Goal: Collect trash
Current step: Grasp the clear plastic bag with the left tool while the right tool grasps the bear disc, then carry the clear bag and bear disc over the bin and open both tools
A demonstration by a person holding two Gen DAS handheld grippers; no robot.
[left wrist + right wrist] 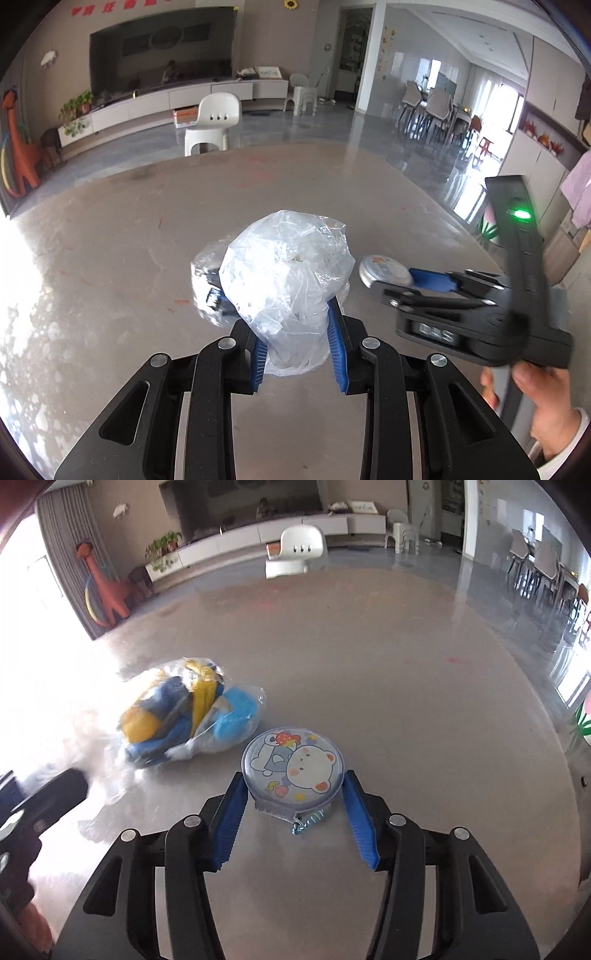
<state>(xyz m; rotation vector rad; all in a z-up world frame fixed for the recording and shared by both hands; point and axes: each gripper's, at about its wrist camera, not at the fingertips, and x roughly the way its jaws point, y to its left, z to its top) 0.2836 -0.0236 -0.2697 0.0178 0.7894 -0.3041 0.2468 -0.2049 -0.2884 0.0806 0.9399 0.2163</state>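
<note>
Round case [293,770] lies between right claw's [294,818] pads, untouched.

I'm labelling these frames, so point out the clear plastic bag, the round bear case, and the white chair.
clear plastic bag [291,273], left wrist view, crumpled front
round bear case [293,766], right wrist view, lid centre
white chair [218,110], left wrist view, backrest
</note>
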